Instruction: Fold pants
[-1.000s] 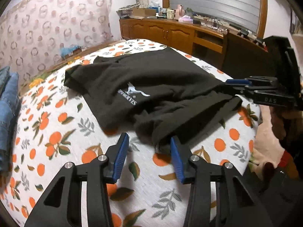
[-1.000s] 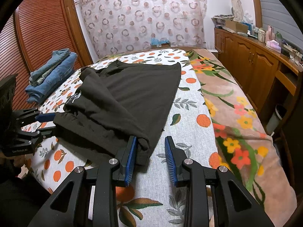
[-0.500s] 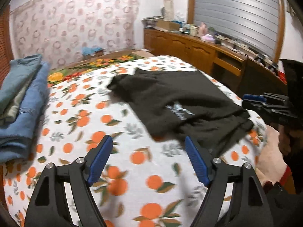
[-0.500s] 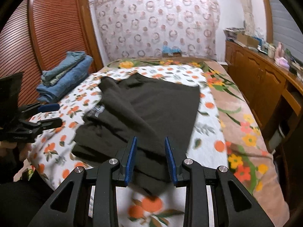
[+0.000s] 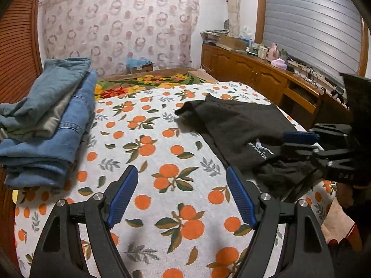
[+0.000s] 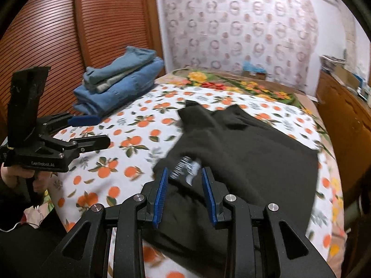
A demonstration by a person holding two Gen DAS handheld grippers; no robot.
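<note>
- Both grippers are now lifting back from the black pants [image 5: 241,127], lying folded on the orange-print bedsheet [image 5: 162,162].
- Left gripper [image 5: 183,197] is hanging spread wide, empty.
- Right gripper [image 6: 185,194] is hovering narrowly parted over the pants, gripping nothing.

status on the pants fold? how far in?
Done: black pants lie folded over on the orange-print bedsheet, logo up; a stack of folded jeans sits at the side. In hand: nothing. Left tool is open over bare sheet; right tool is part open above the pants, gripping nothing. Left: the near end looks bunched, so probably another fold, then stacking.
</note>
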